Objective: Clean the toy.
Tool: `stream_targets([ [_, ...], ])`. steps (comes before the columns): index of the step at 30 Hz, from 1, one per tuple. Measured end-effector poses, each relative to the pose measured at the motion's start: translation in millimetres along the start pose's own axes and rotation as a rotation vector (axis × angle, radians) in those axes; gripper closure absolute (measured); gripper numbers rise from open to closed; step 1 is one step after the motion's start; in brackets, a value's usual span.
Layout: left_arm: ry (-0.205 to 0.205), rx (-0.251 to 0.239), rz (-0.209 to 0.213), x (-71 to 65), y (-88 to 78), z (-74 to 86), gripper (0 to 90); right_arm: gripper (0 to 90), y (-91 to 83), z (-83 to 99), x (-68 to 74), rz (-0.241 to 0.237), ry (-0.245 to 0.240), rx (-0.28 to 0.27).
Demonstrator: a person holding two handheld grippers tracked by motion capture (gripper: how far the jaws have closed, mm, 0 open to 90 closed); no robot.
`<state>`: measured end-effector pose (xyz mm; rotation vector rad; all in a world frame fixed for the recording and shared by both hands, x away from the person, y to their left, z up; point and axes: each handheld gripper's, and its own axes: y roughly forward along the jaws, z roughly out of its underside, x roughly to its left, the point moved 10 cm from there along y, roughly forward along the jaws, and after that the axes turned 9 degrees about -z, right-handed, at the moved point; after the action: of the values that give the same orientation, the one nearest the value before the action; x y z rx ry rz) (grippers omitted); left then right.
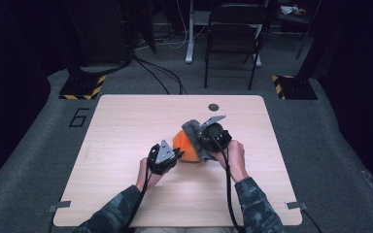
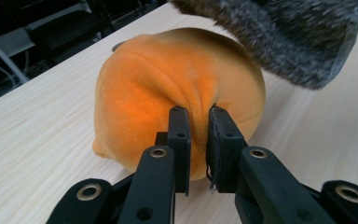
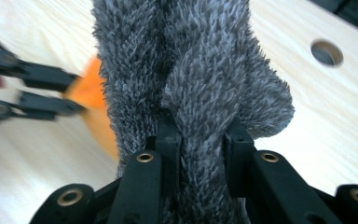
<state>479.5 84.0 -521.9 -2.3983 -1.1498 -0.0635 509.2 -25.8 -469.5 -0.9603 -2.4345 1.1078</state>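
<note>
An orange plush ball lies on the wooden table, near its middle. My left gripper is shut on a pinched fold of its orange fabric, at the side facing me. A grey fuzzy cloth hangs over the ball's far right side. My right gripper is shut on that cloth, a thick fold squeezed between its jaws. In the right gripper view the orange plush ball peeks out left of the cloth, with the left gripper beside it.
A small round hole sits in the table near its far edge. Behind the table stand a black folding chair and two yellow-and-black striped bases. Cables run across the floor.
</note>
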Motion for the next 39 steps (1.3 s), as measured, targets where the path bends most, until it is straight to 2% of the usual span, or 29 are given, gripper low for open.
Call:
stream_targets([
  [2, -0.007, -0.003, 0.026, -4.1, -2.3, -2.3, 80.6, 72.6, 0.2, -2.7, 10.7, 0.003, -0.009, 0.01],
  [5, -0.011, 0.002, 0.036, -6.8, -3.7, -3.1, 80.5, 72.4, 2.8, -3.6, 17.5, 0.01, -0.033, 0.024],
  [6, 0.005, 0.01, 0.035, -8.4, -3.3, -2.6, 80.4, 72.3, 8.9, -2.1, 19.9, 0.028, -0.047, 0.039],
  [7, 0.005, 0.01, 0.035, -8.4, -3.3, -2.6, 80.4, 72.3, 8.9, -2.1, 19.9, 0.028, -0.047, 0.039],
  [8, 0.007, 0.02, 0.04, -8.8, -1.0, -0.1, 80.3, 72.1, 15.0, 1.8, 17.5, 0.06, -0.061, 0.061],
  [11, 0.002, 0.028, 0.047, -7.7, 0.5, 2.1, 79.7, 72.1, 19.3, 5.3, 13.3, 0.048, -0.039, 0.063],
  [15, 0.003, 0.038, 0.05, -6.5, 0.5, 3.7, 78.8, 72.0, 19.6, 11.5, 1.6, 0.059, -0.034, 0.072],
  [16, -0.006, 0.038, 0.052, -7.1, 0.8, 3.7, 78.6, 72.1, 19.0, 15.6, -0.1, 0.061, -0.018, 0.093],
  [17, 0.002, 0.045, 0.05, -6.1, 0.8, 4.5, 78.6, 72.0, 19.6, 17.7, -3.6, 0.062, -0.016, 0.094],
  [21, -0.014, 0.04, 0.049, -4.2, 2.5, 5.0, 77.7, 72.1, 21.4, 29.4, -15.5, 0.062, 0.047, 0.121],
  [22, -0.014, 0.04, 0.049, -4.2, 2.5, 5.0, 77.6, 72.1, 21.4, 29.4, -15.5, 0.062, 0.047, 0.121],
  [23, -0.016, 0.044, 0.051, -3.7, 2.4, 5.6, 77.6, 72.1, 23.4, 31.0, -21.7, 0.064, 0.035, 0.113],
  [26, -0.021, 0.047, 0.055, -4.5, 2.6, 6.0, 77.4, 72.1, 29.6, 47.6, -32.1, 0.058, 0.11, 0.149],
  [29, -0.023, 0.045, 0.059, -4.5, 3.5, 6.2, 77.3, 72.1, 36.3, 59.0, -41.4, 0.058, 0.154, 0.17],
  [31, -0.027, 0.044, 0.06, -4.3, 4.0, 6.3, 77.3, 72.2, 38.6, 63.3, -45.2, 0.053, 0.149, 0.181],
  [32, -0.028, 0.045, 0.061, -3.7, 4.3, 6.8, 77.4, 72.2, 44.5, 72.0, -50.8, 0.043, 0.18, 0.204],
  [33, -0.028, 0.045, 0.061, -3.7, 4.3, 6.8, 77.4, 72.2, 44.5, 72.0, -50.8, 0.043, 0.18, 0.204],
  [34, -0.024, 0.046, 0.062, -2.8, 4.2, 7.1, 77.4, 72.1, 50.5, 81.5, -55.0, 0.035, 0.212, 0.226],
  [36, -0.033, 0.045, 0.06, -3.3, 4.0, 6.9, 77.4, 72.1, 56.5, 91.2, -57.8, 0.032, 0.215, 0.258],
  [39, -0.036, 0.039, 0.061, -3.9, 4.1, 6.1, 77.3, 72.2, 54.8, 90.9, -59.8, 0.038, 0.216, 0.259],
])
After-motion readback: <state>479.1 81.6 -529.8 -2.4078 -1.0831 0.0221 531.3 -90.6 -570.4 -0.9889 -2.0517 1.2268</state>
